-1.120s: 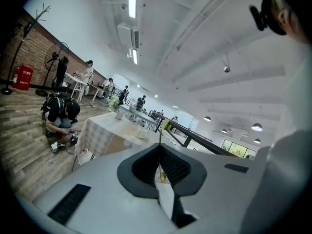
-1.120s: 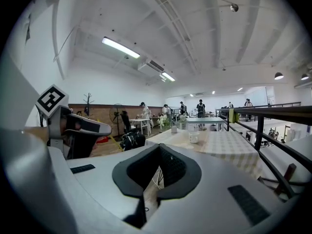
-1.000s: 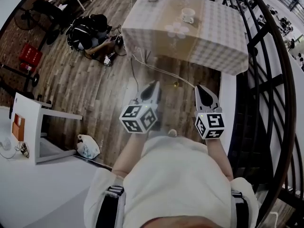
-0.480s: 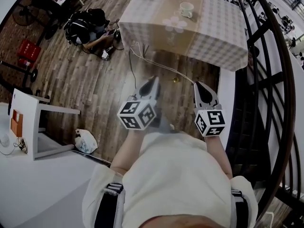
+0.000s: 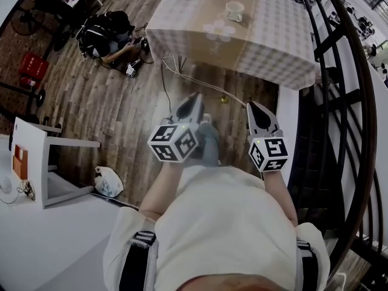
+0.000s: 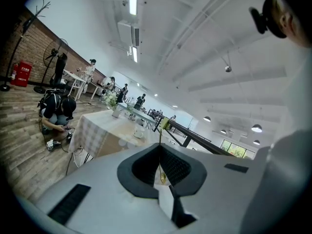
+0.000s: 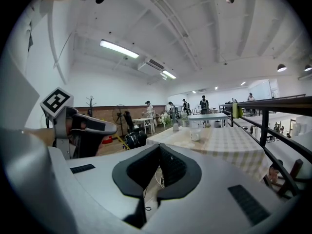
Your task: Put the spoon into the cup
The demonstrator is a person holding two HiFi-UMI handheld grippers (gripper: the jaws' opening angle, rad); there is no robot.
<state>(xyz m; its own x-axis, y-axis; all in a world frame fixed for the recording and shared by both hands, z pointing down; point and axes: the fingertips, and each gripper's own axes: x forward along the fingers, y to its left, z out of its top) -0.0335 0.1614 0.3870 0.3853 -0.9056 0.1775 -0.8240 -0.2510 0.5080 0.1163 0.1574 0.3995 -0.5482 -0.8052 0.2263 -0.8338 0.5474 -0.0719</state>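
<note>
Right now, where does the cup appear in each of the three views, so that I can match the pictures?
Head view: the cup is near the top edge, a little right of centre.
Left gripper view: the cup is small, left of centre, just above the jaws.
Right gripper view: the cup is right of centre, above the jaws.
Shared landmark: the checked tablecloth on which it stands.
</note>
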